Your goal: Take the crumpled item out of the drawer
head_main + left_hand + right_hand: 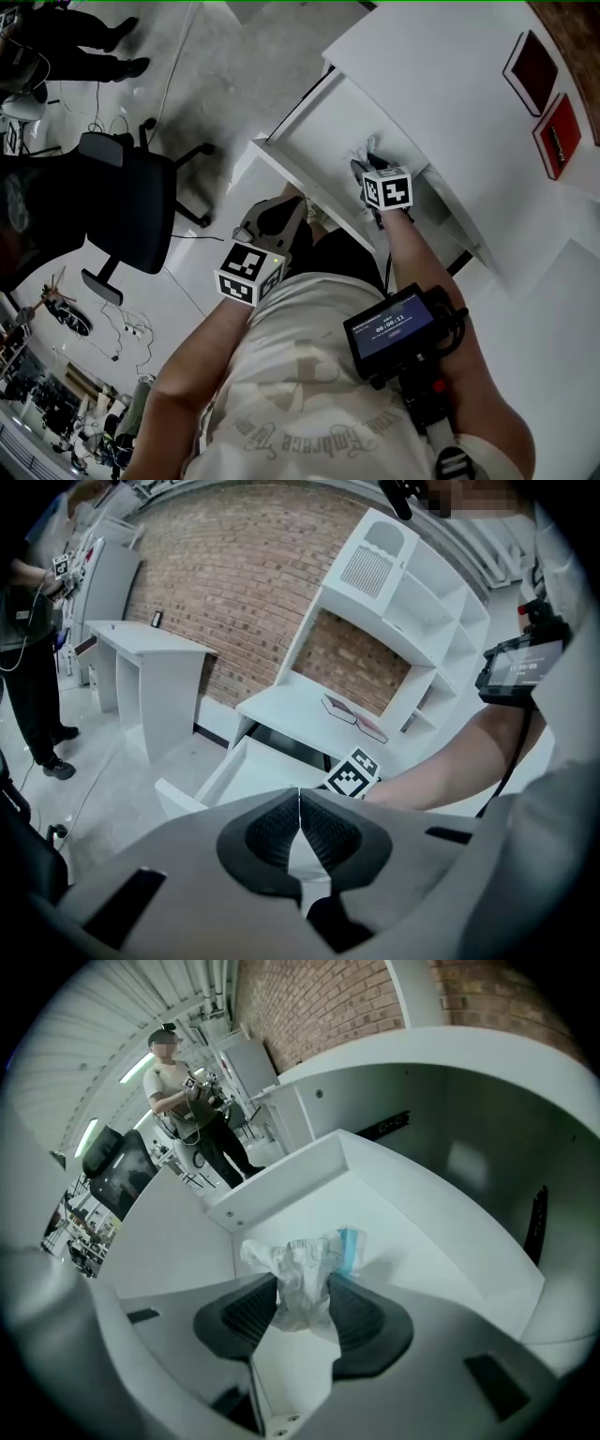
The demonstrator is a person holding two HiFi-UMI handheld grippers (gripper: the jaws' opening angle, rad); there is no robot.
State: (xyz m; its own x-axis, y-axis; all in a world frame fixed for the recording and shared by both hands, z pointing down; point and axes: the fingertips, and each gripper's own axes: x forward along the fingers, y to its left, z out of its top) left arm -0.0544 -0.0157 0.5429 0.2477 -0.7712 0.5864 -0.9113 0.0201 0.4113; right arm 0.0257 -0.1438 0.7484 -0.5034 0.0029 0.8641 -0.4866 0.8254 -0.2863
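White crumpled item [298, 1279], clamped in our right claw [302, 1290], may slip into the drawer [281, 1181] if we jerk; our left claw [300, 819] is closed, empty.

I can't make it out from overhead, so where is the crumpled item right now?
In the right gripper view, the crumpled item sits centre frame, pinched between the jaws of the right gripper, with the open drawer behind it.

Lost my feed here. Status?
Right gripper shut on crumpled item, over open drawer. Left gripper shut, empty. Nothing in the way.
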